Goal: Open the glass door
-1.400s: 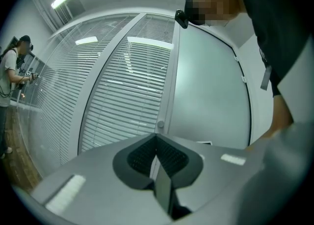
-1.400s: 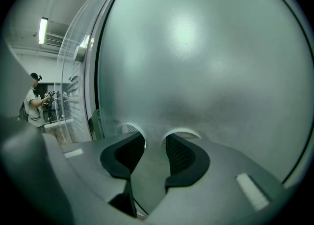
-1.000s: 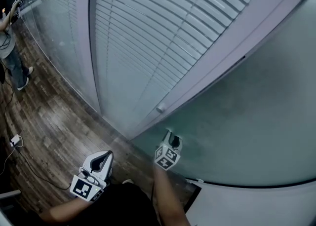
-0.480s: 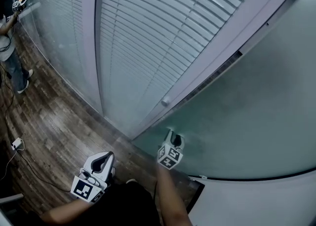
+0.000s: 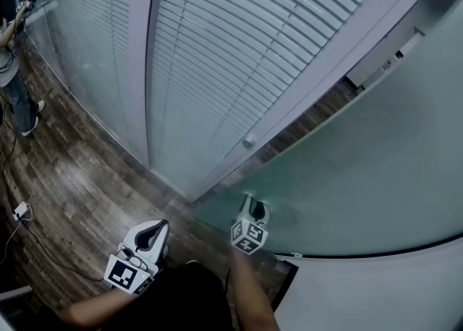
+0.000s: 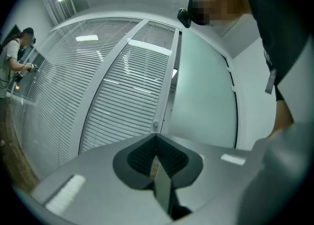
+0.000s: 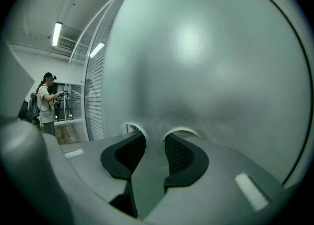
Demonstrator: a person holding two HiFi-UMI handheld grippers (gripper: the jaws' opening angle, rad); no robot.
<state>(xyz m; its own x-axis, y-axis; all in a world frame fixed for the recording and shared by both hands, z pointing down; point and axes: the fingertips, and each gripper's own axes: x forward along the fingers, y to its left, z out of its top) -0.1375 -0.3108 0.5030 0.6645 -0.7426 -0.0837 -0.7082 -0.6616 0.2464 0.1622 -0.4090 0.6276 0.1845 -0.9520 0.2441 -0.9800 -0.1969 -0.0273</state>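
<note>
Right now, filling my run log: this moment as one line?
glass door: ajar | right tool: open, tips at glass | left tool: shut, empty

The right tongs (image 5: pixel 251 201) stand at the near face of the glass door (image 5: pixel 347 170), low down and close to its free edge, tips against the pane. Left of the door, across a gap that shows the floor (image 5: pixel 79 178), stands the slatted partition (image 5: pixel 210 55), with a small knob (image 5: pixel 249 141) on the frame post nearest the door. The left tongs (image 5: pixel 159 225) hang left of the door, over the floor and clear of the partition. Far left of the door a person (image 5: pixel 9 62) stands by the partition, and an adapter (image 5: pixel 20 212) lies on the floor. Right of the door is a wall (image 5: pixel 376 293).
</note>
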